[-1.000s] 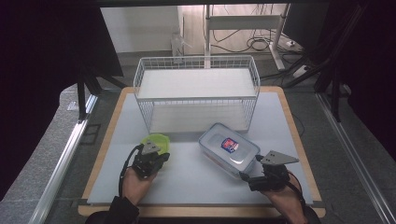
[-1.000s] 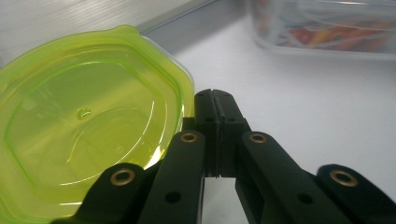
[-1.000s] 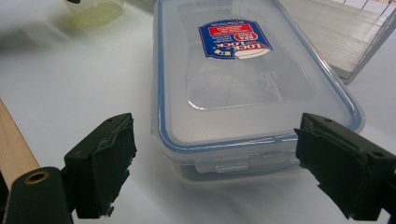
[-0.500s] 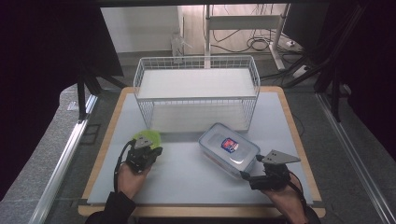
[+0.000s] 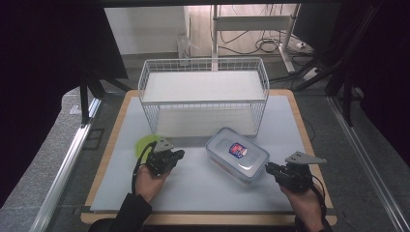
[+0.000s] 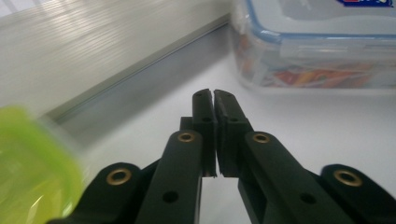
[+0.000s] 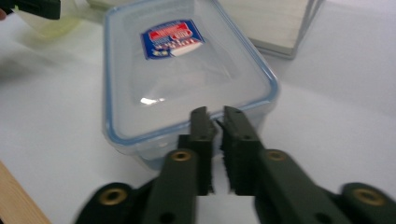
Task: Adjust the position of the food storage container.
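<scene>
A clear lidded container (image 5: 237,154) with a blue seal and a red and blue label lies on the white mat, right of centre. My right gripper (image 5: 268,168) sits at its near right corner. In the right gripper view its jaws have just been closing, and they now pinch the near edge of the lid (image 7: 177,79), the gripper (image 7: 215,114) showing only a thin gap. A green bowl (image 5: 142,144) sits at the left. Just right of it my left gripper (image 5: 180,154) points at the container (image 6: 317,51). Its jaws (image 6: 214,95) are shut and empty, with the bowl (image 6: 32,172) blurred beside them.
A white wire basket (image 5: 203,60) with a shelf stands across the back of the mat, its front wall close behind the container. The white mat (image 5: 203,188) lies on a wooden board (image 5: 107,159). Cables and stand legs lie on the floor behind.
The green bowl has shifted a little to the left. My left gripper has come away from it to the right. The right hand has stayed at the container's corner.
</scene>
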Tool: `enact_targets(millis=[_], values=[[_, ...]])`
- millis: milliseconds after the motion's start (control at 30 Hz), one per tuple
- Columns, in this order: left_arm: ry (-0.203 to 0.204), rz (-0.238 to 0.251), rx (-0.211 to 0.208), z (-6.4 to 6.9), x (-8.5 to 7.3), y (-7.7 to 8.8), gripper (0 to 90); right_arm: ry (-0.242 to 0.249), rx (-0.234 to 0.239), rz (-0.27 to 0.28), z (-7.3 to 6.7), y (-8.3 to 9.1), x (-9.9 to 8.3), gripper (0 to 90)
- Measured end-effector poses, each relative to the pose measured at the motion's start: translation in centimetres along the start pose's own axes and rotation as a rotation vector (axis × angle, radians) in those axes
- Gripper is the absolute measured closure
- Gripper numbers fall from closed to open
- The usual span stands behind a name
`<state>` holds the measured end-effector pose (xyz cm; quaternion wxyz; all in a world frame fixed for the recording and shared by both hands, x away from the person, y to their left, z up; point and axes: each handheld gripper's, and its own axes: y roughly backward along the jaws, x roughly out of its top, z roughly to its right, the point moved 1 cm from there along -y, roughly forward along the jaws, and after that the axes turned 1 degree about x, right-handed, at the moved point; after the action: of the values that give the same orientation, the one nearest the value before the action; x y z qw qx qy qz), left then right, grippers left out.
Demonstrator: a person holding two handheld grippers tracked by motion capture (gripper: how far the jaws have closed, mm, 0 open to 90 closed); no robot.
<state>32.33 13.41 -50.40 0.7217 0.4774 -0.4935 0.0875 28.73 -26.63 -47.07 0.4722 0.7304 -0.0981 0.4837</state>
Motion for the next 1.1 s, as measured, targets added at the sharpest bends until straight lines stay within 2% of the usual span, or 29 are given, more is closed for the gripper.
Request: enact_targets(millis=[33, 100, 133, 233, 267, 367, 433, 500, 533, 600, 700, 900, 1000, 1100], values=[[-0.016, -0.002, -0.004, 0.3, 0.5, -0.6, 89.8, -0.004, -0.005, -0.020, 0.3, -0.1, -0.2, 89.5], [-0.025, -0.001, -0.004, 0.5, 0.7, -0.9, 89.9, -0.004, -0.010, -0.027, 0.4, -0.2, -0.2, 89.7], [-0.040, -0.003, -0.007, 0.7, 1.3, -1.6, 89.9, -0.005, -0.014, -0.046, 0.7, -0.5, -0.5, 89.8], [-0.047, -0.001, -0.008, 0.8, 1.9, -2.3, 89.9, -0.005, -0.014, -0.057, 0.9, -0.8, -0.6, 89.5], [-0.056, -0.013, -0.007, 0.8, 2.4, -3.0, 89.8, -0.004, -0.012, -0.061, 0.9, -0.8, -0.6, 88.4], [-0.049, -0.010, -0.013, 0.9, 3.0, -3.8, 89.8, -0.005, -0.010, -0.074, 0.8, -1.0, -0.6, 87.2], [-0.064, -0.023, -0.023, 0.9, 3.7, -4.7, 89.6, -0.005, -0.003, -0.089, 0.8, -1.2, -0.7, 86.9], [-0.059, -0.022, -0.028, 1.0, 3.8, -5.0, 89.2, -0.005, -0.005, -0.093, 0.8, -1.2, -0.7, 87.1], [-0.062, -0.032, -0.035, 1.2, 4.1, -5.7, 88.8, -0.005, -0.006, -0.095, 0.9, -1.2, -0.8, 87.2], [-0.061, -0.031, -0.021, 1.5, 4.3, -6.1, 89.9, -0.003, -0.005, -0.100, 0.8, -1.2, -0.8, 86.5], [-0.040, -0.028, -0.036, 1.4, 4.3, -6.1, 90.0, 0.003, 0.001, -0.116, 0.8, -1.4, -0.8, 85.4], [-0.031, -0.036, -0.052, 1.8, 4.2, -5.8, 90.0, -0.007, -0.008, -0.121, 1.0, -1.5, -0.8, 85.7], [-0.026, -0.045, -0.063, 2.3, 3.8, -5.4, 90.0, -0.028, -0.017, -0.110, 1.6, -1.4, -0.7, 86.2], [0.000, -0.055, -0.086, 2.6, 3.6, -4.9, 90.0, -0.033, -0.031, -0.108, 2.3, -1.4, -0.5, 86.3]])
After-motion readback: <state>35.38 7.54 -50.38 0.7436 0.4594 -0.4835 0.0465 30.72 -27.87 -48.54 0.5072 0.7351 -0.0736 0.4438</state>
